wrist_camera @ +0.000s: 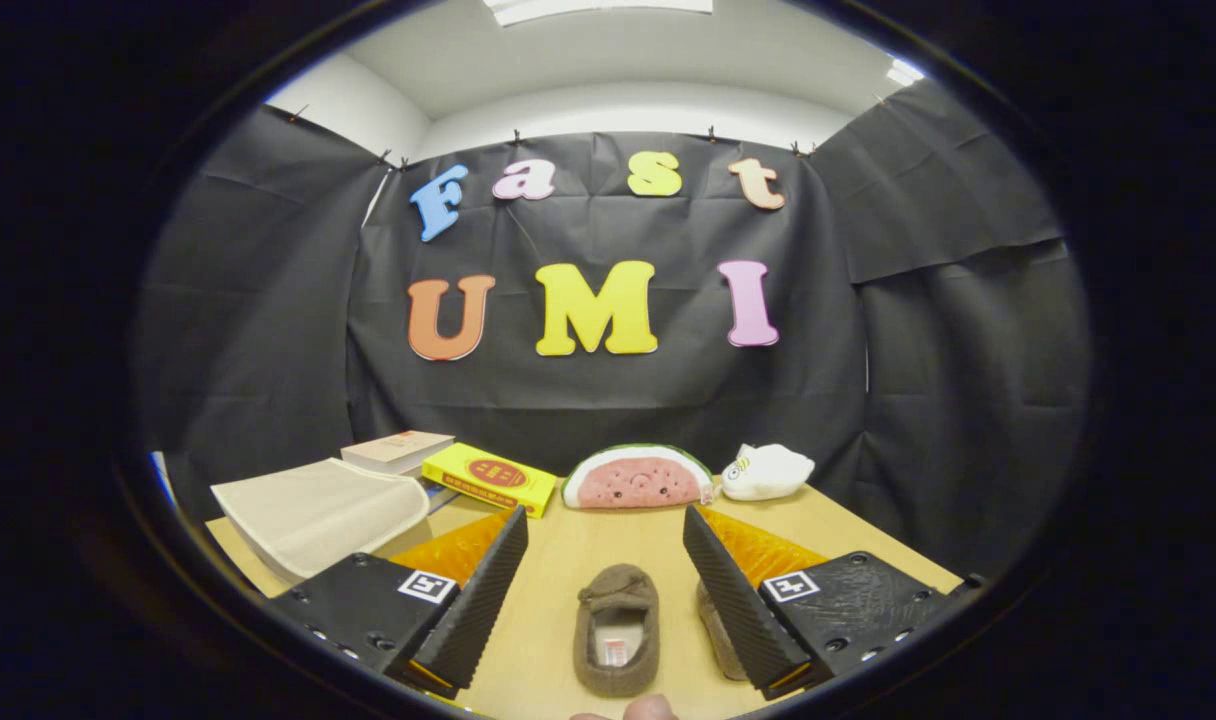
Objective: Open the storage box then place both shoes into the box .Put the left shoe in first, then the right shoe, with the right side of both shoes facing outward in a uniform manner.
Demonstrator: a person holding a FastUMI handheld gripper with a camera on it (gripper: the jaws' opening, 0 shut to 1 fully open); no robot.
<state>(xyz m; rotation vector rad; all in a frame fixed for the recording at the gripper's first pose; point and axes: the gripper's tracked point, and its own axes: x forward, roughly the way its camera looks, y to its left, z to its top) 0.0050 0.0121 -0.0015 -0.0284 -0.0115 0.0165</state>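
While the tongs [605,560] stand spread wide and empty, a brown shoe [616,630] lies between them

The camera rides on the hand-held gripper [603,590] and looks forward along its two spread fingers, slightly downward. It sits low and near above the tabletop [568,560], facing the far edge and the booth's wall.

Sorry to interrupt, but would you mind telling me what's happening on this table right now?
A person is holding a handheld claw over a wooden table, open and gripping nothing. One brown shoe lies between its fingers; a second shoe sits partly hidden behind one finger. Beyond them are a beige storage box, a yellow box, a watermelon plush and a white plush.
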